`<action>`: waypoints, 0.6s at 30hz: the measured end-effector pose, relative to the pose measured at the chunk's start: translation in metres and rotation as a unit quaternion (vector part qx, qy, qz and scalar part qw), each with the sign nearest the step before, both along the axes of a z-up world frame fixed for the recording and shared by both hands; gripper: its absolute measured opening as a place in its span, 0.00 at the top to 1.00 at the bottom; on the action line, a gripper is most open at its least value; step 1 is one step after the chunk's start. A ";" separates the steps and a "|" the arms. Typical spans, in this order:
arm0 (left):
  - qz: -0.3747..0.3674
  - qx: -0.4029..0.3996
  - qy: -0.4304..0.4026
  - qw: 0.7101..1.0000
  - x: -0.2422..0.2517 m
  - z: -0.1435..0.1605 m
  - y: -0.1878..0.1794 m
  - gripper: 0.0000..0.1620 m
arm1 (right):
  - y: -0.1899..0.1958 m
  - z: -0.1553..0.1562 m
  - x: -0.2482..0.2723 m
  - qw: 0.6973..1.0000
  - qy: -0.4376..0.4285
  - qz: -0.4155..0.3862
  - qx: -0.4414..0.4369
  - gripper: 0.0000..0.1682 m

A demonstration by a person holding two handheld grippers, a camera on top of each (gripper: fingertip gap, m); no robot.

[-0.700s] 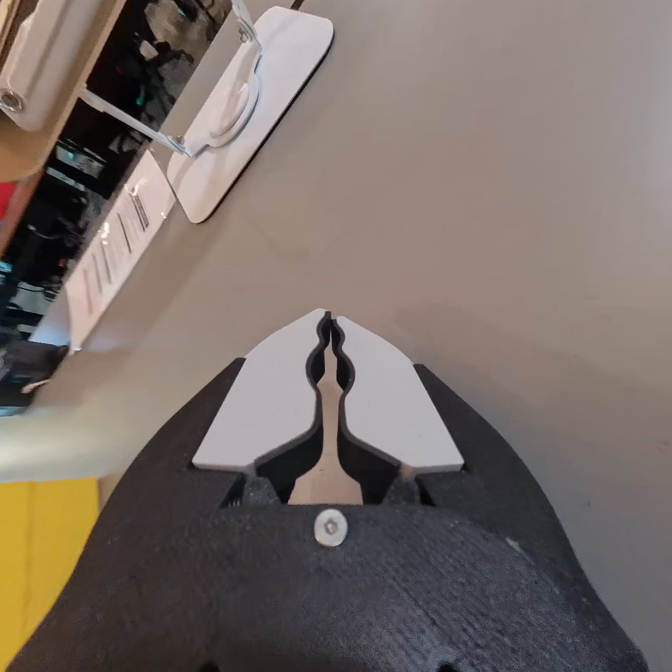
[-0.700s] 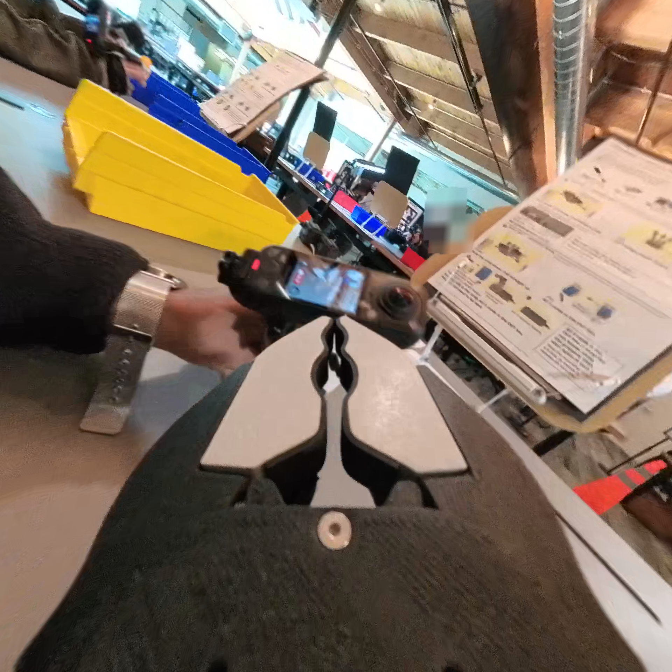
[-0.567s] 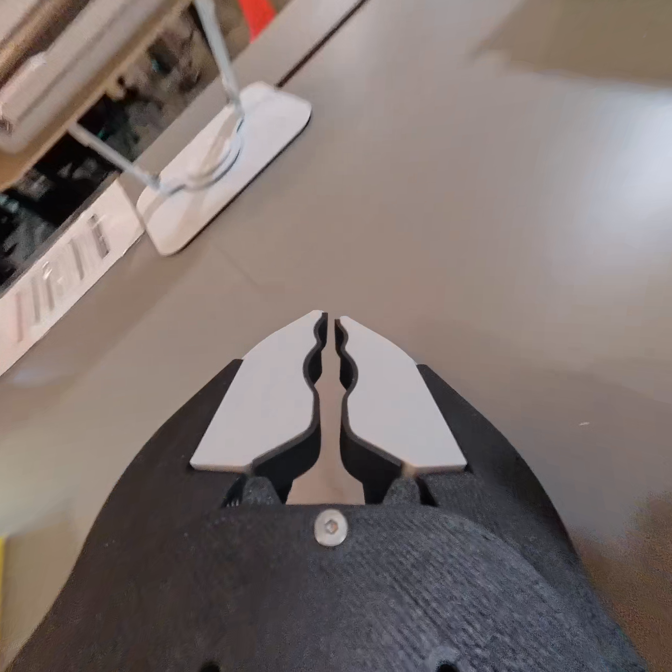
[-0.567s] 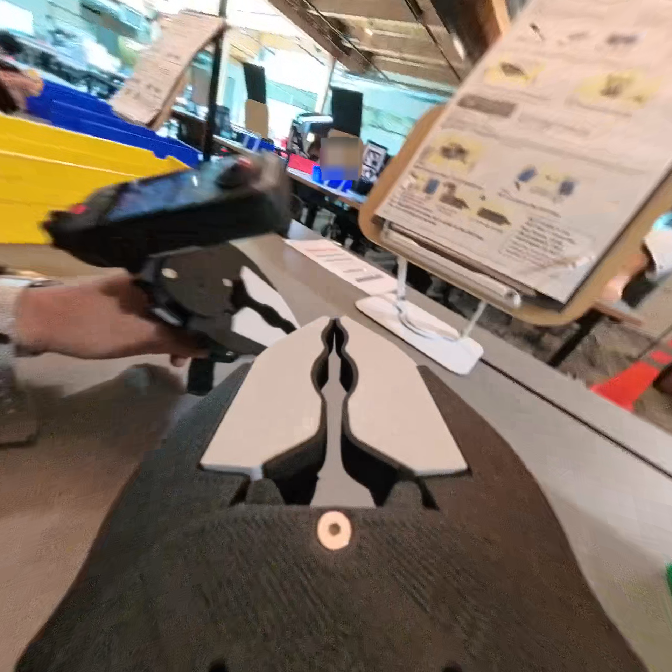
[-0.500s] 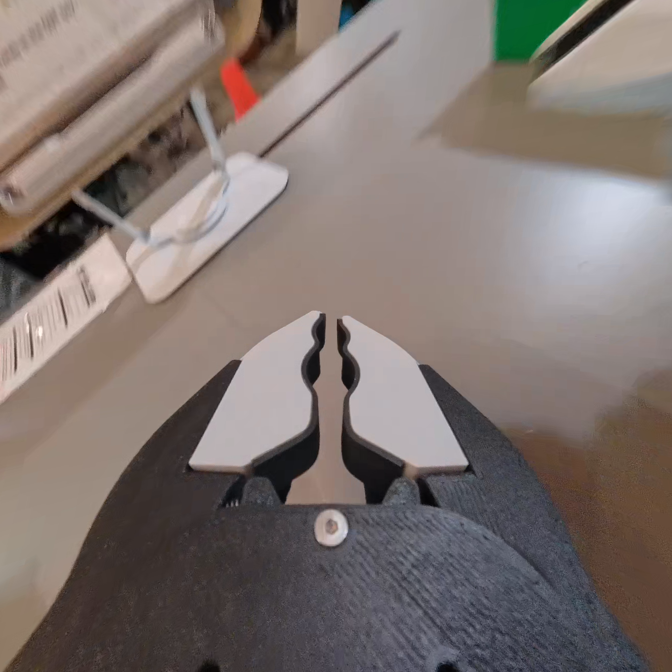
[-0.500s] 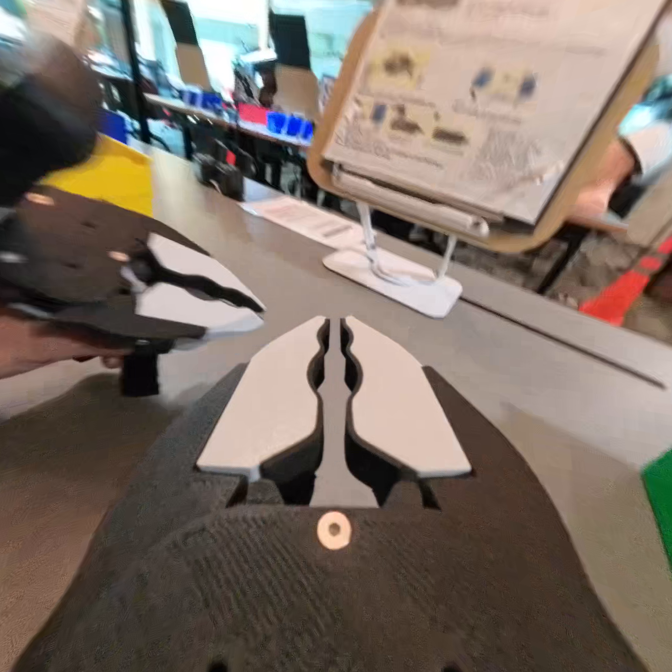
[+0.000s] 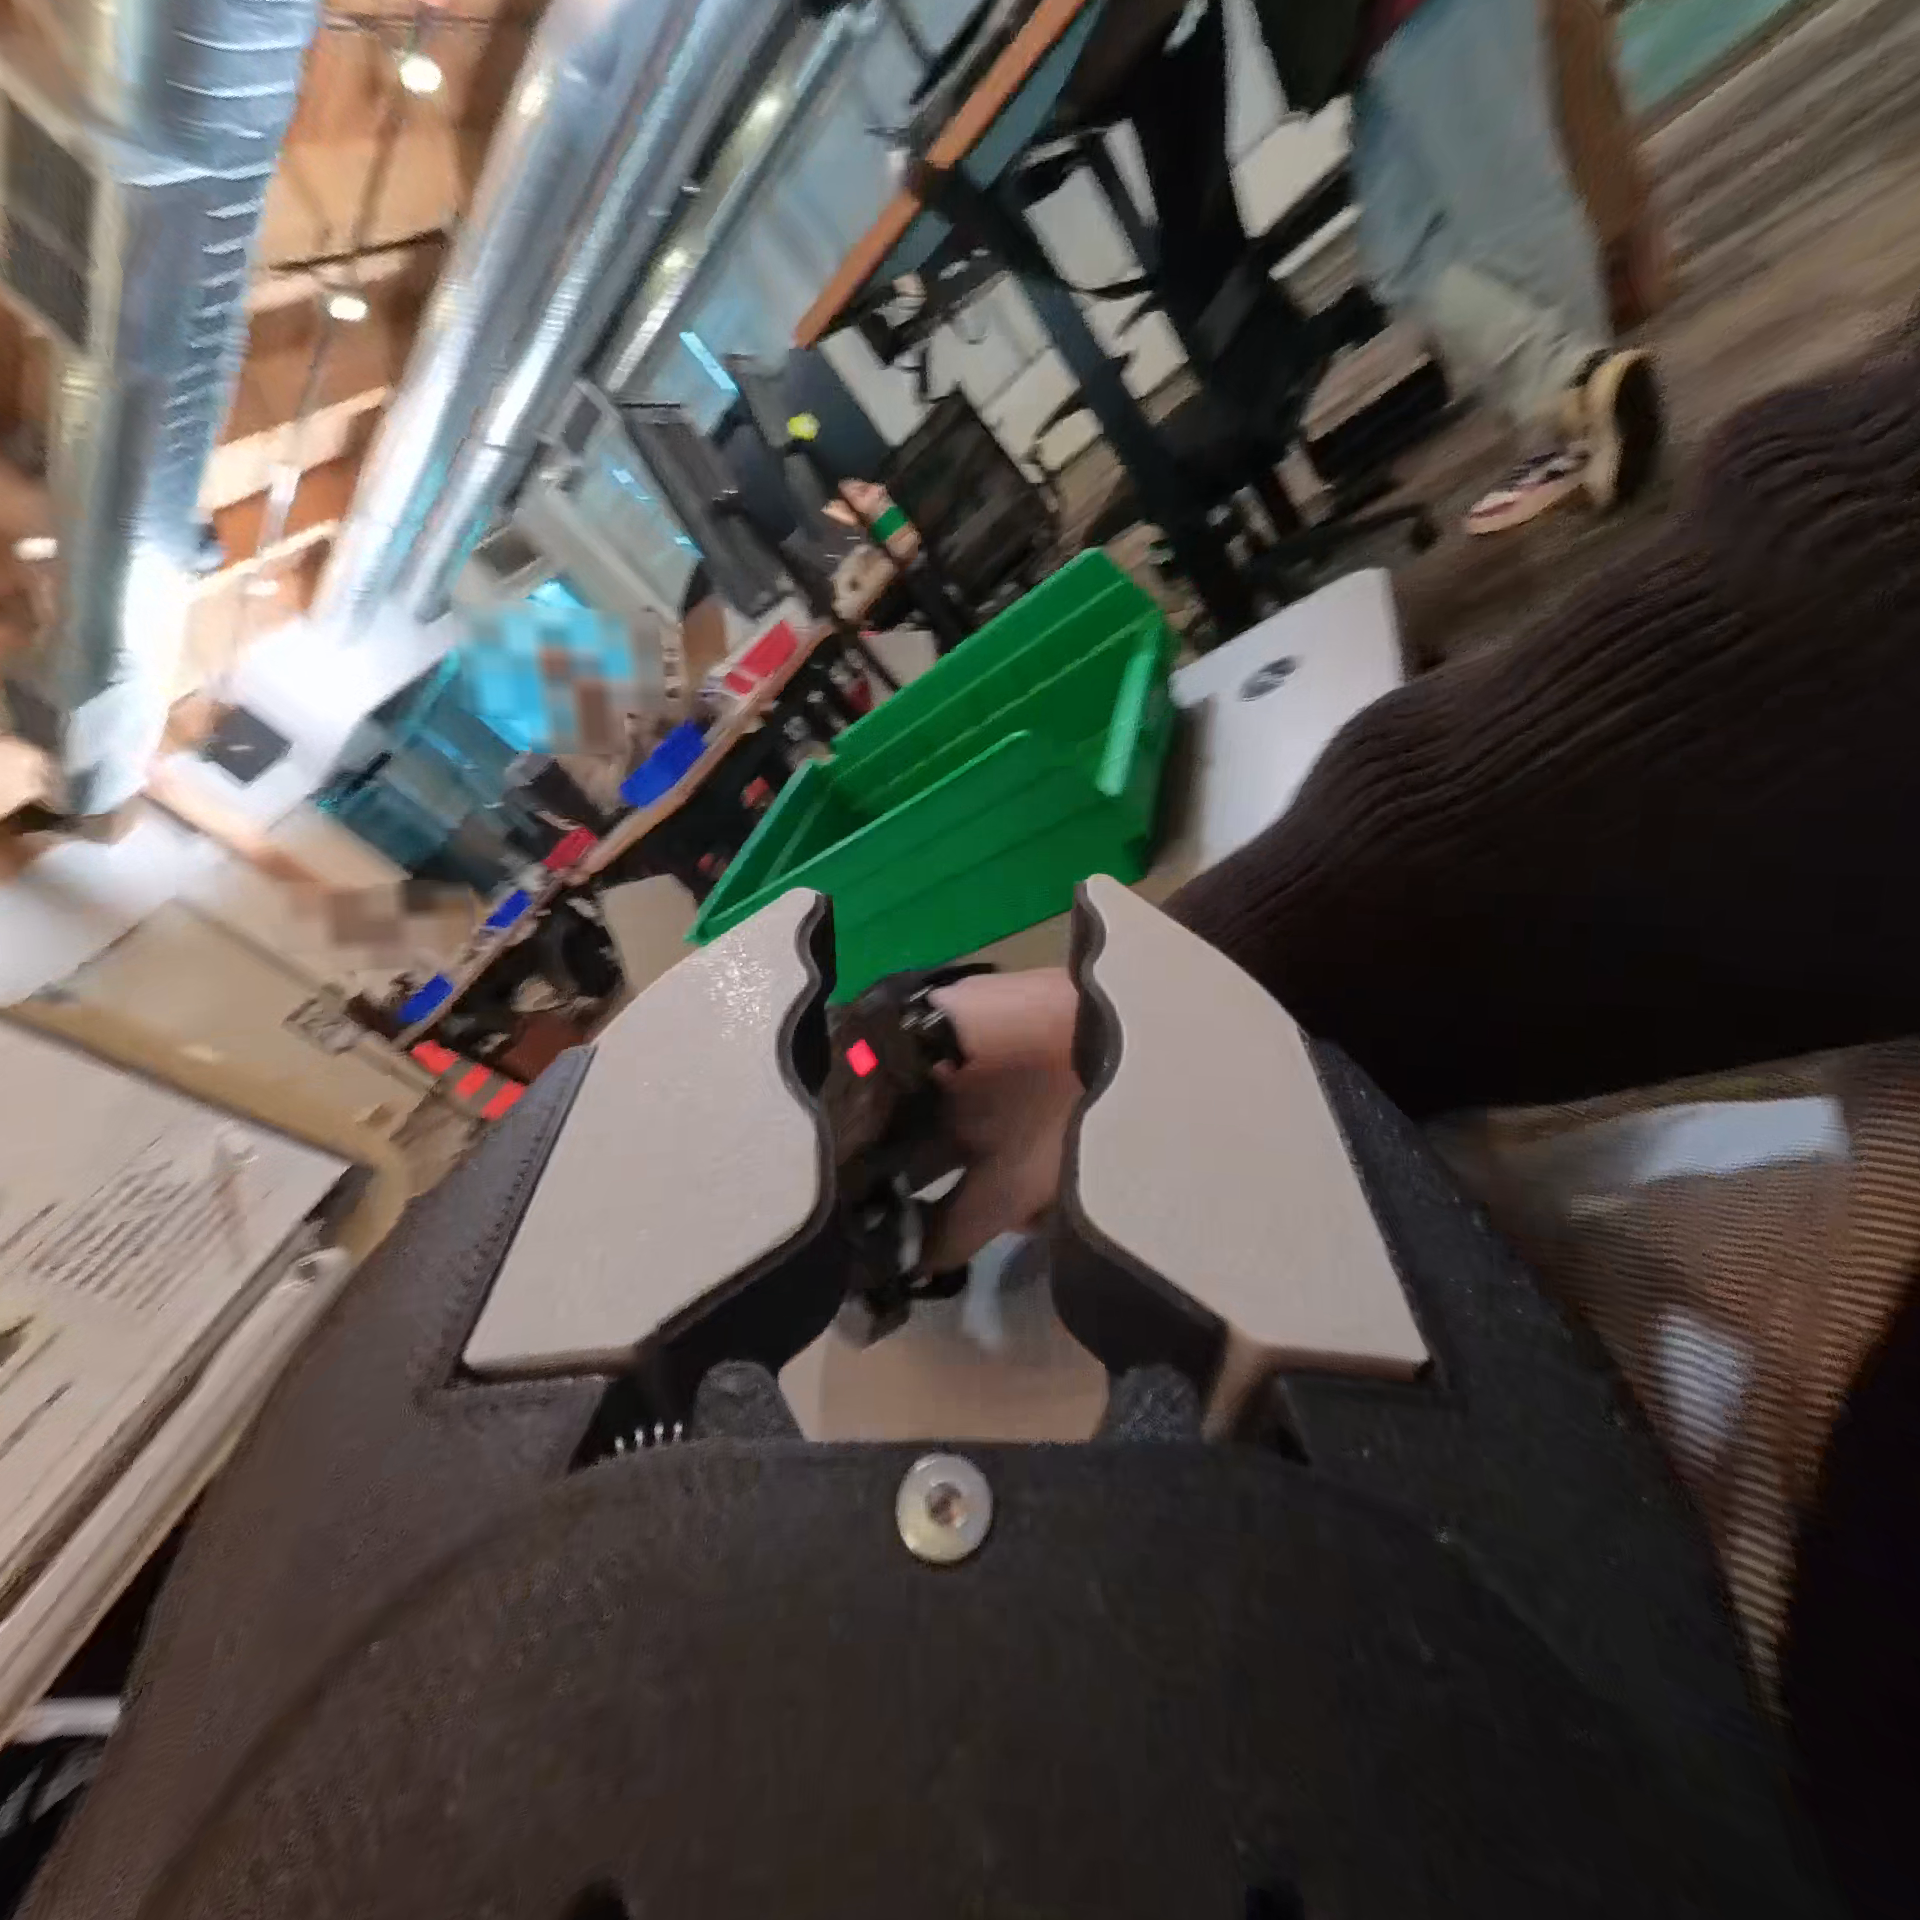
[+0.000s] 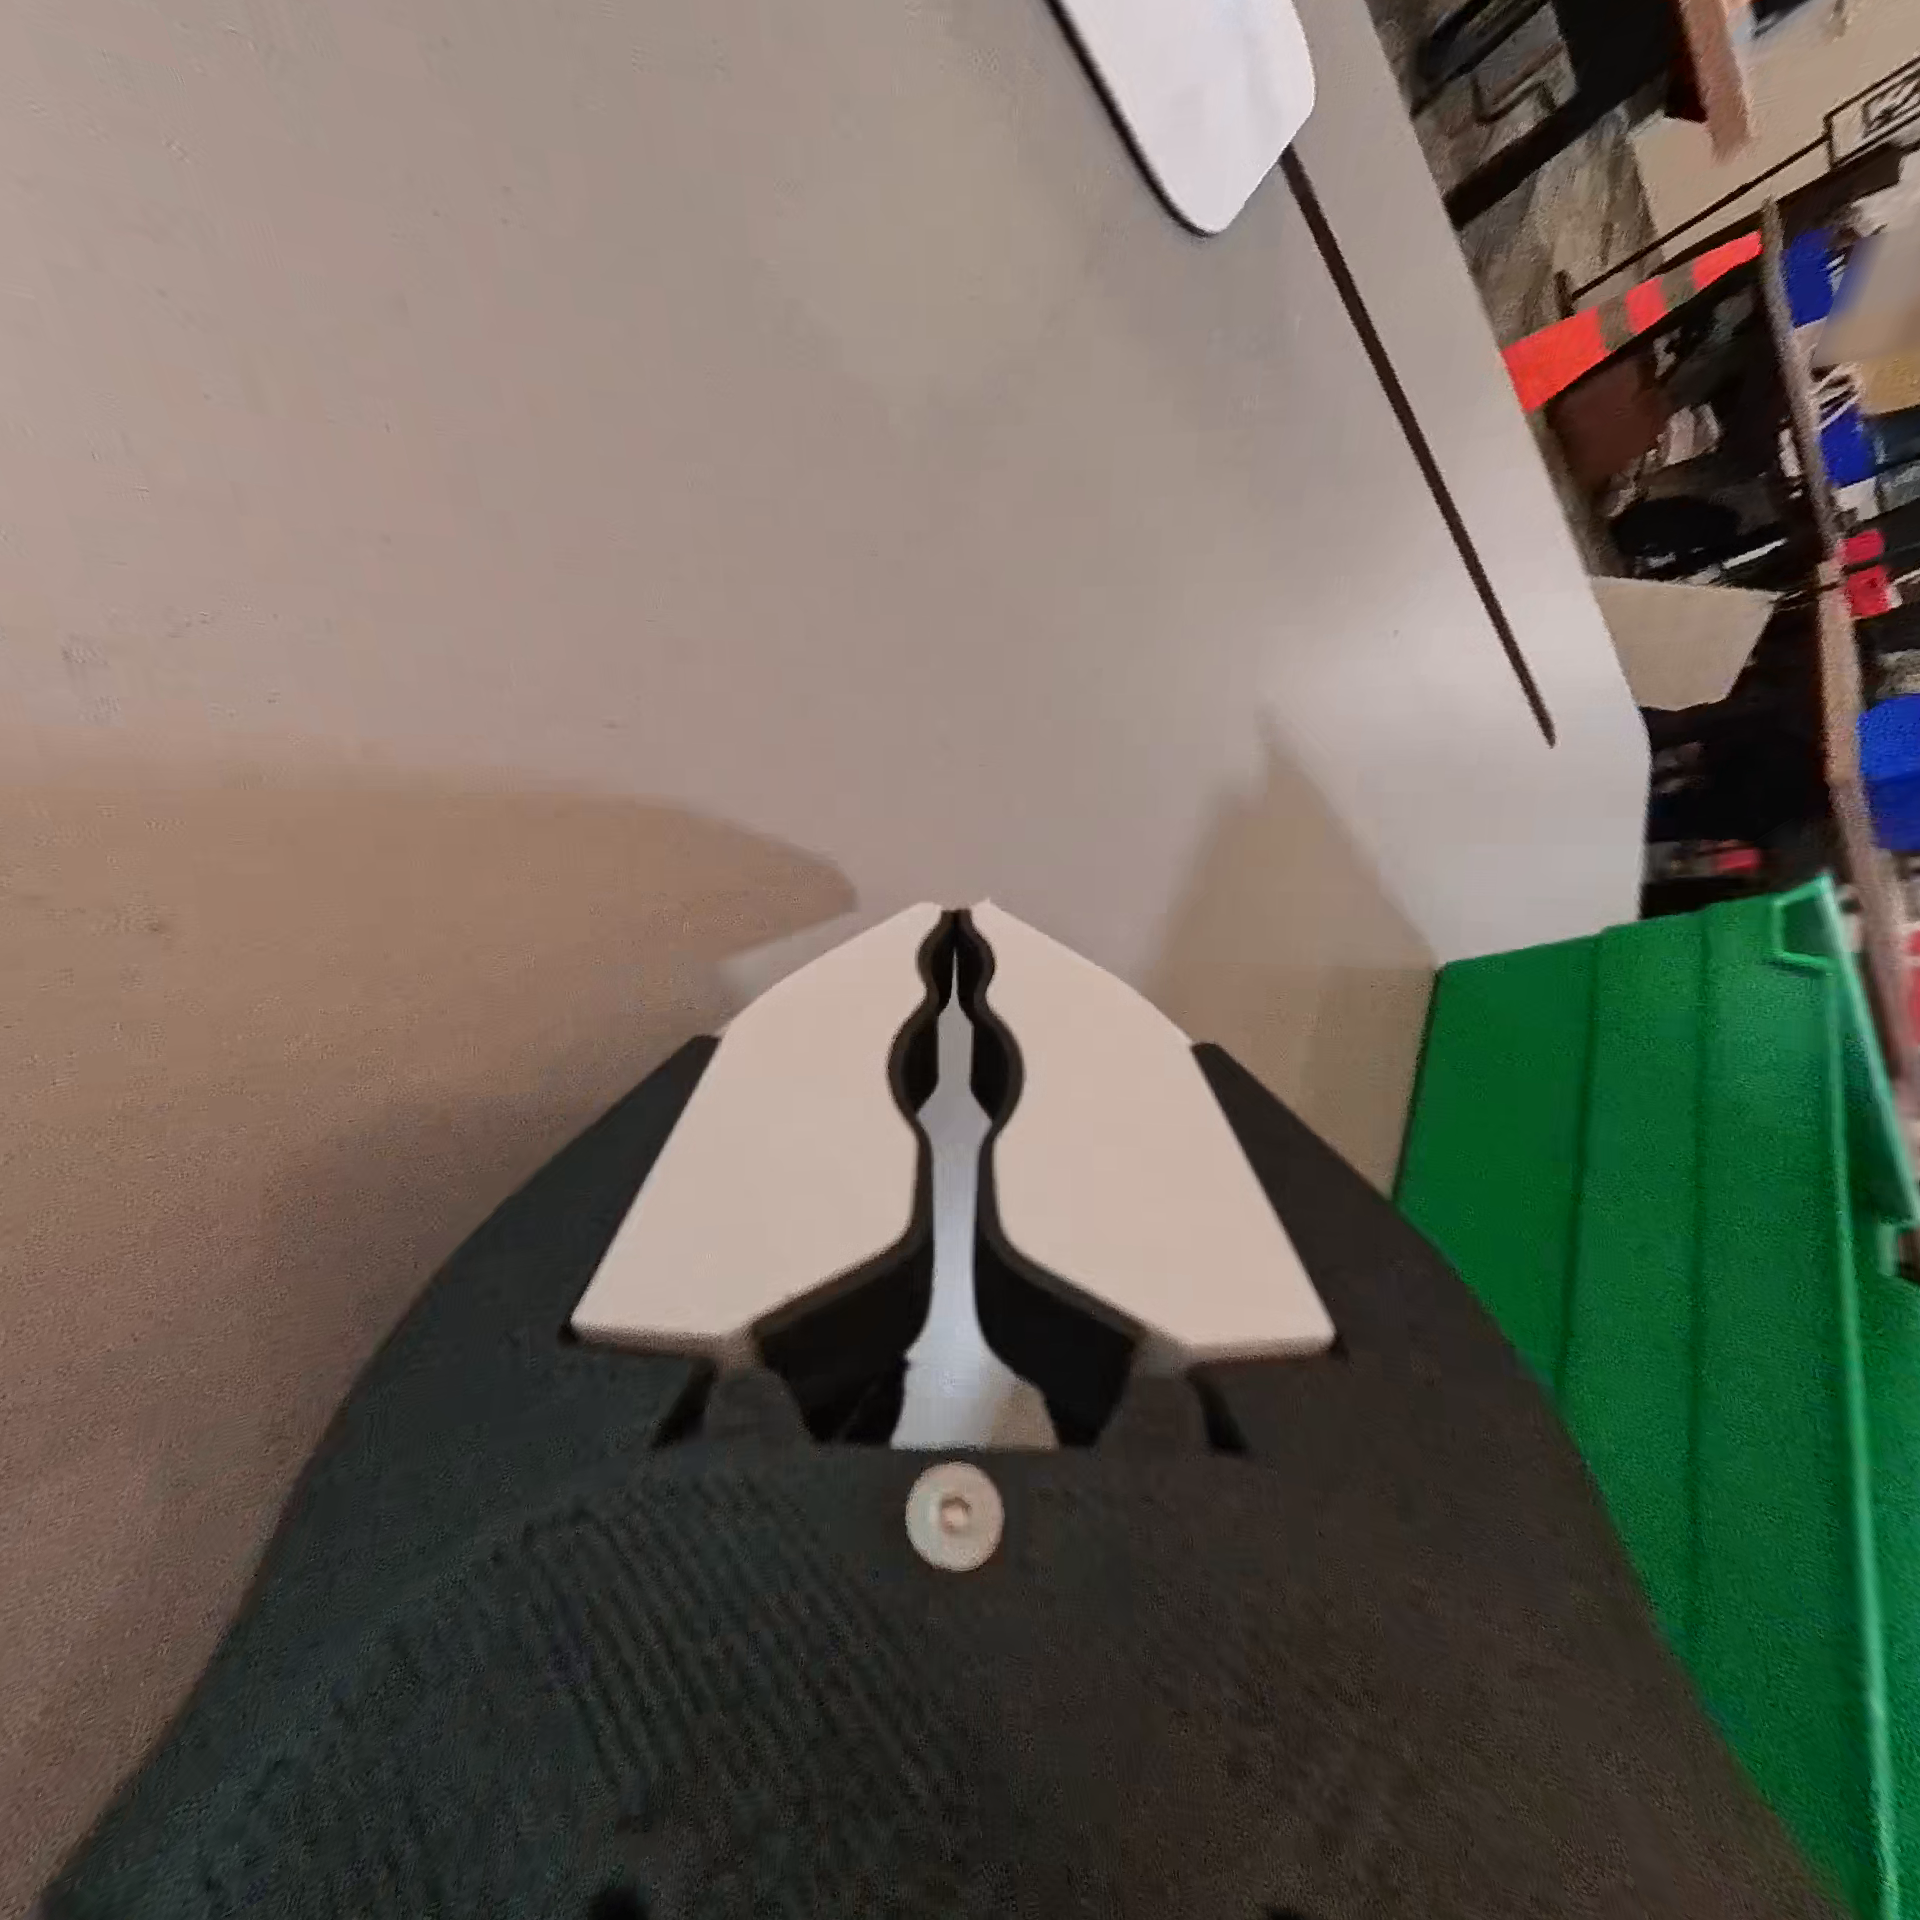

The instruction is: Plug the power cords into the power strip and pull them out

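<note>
No power strip or power cord is clearly in view. My left gripper [image 7: 951,894] is open and empty, raised and tilted, and looks across the room. Between its fingers I see a hand [image 7: 1013,1101] holding the black body of the other gripper [image 7: 883,1081], which has a red light. My right gripper [image 8: 956,912] is shut, with its tips together, and points down at the beige table [image 8: 520,520]. A white thing [image 8: 951,1299] shows through the gap under its fingers; I cannot tell what it is.
A green bin [image 7: 987,790] stands on the table beyond the hand; it also shows at the right of the right wrist view [image 8: 1662,1247]. A dark knit sleeve [image 7: 1610,779] fills the right side. A document stand [image 7: 125,1247] is at the left, its white base [image 8: 1195,83] at the table's far part.
The left view has swung up from the table to the room and its jaws have opened wide. The right view has swung down onto the table and its jaws have closed.
</note>
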State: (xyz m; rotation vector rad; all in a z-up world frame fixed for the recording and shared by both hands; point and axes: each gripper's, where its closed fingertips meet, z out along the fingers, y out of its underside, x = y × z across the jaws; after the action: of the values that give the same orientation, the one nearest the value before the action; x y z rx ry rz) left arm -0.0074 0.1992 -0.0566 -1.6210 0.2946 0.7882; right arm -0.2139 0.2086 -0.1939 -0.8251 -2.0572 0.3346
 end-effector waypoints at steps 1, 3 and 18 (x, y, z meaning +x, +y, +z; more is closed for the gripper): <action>-0.009 -0.015 -0.015 1.000 0.005 -0.005 0.004 0.69 | -0.002 0.002 -0.001 1.000 0.010 0.005 0.018 1.00; -0.018 -0.044 -0.063 0.997 0.009 -0.019 0.011 0.62 | -0.008 0.007 0.000 0.999 0.028 0.019 0.040 1.00; -0.049 -0.005 -0.046 0.998 0.018 -0.004 0.002 0.66 | -0.024 0.020 0.004 0.995 0.069 0.051 0.050 1.00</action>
State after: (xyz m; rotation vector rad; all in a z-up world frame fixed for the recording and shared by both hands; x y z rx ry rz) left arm 0.0106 0.2014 -0.0601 -1.6344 0.3113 0.6363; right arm -0.2095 0.1849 -0.1735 -0.6220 -1.9723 0.3333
